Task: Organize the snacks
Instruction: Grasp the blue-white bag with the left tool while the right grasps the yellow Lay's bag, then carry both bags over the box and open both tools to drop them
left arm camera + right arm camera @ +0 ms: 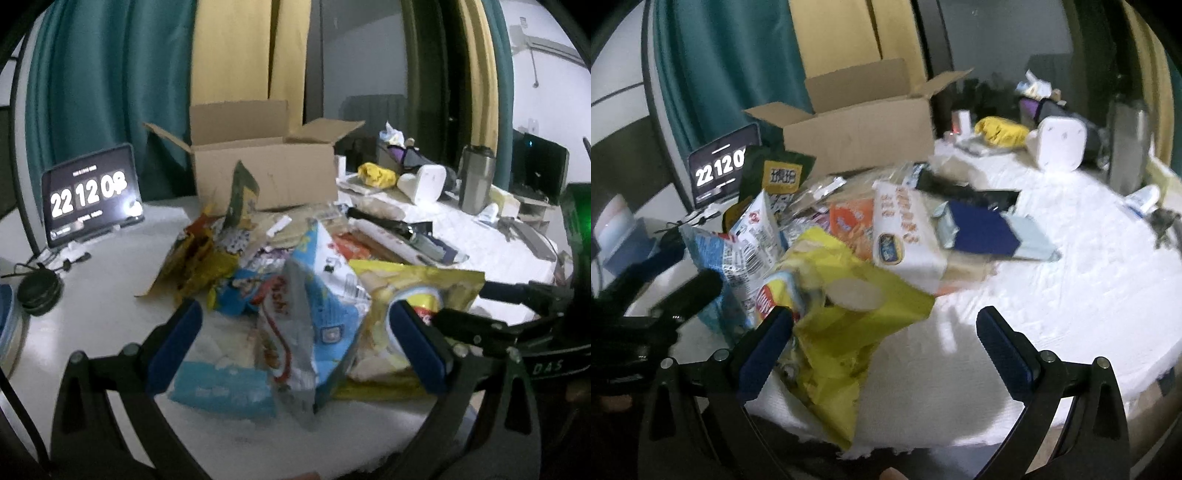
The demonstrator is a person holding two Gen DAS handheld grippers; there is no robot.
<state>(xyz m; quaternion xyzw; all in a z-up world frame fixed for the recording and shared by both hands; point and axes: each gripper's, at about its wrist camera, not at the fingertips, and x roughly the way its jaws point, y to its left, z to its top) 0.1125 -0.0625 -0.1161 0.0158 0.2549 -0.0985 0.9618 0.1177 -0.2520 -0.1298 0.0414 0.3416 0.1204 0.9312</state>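
Note:
A heap of snack packets covers the middle of the white table (110,302). My left gripper (297,332) is open, its blue-padded fingers on either side of a light blue bag (332,317) and a silver-and-red bag (284,325), without pinching them. A yellow chip bag (406,291) lies to the right against the right finger. My right gripper (884,343) is also open over the table's near edge. The yellow chip bag (849,306) lies by its left finger. An open cardboard box (266,173) (860,133) stands behind the heap.
A tablet showing a clock (88,195) leans at the back left. A steel tumbler (476,177), a white device (1060,140) and a yellow cloth (1001,131) crowd the back right. A white packet (905,229) and a dark blue booklet (982,229) lie mid-table.

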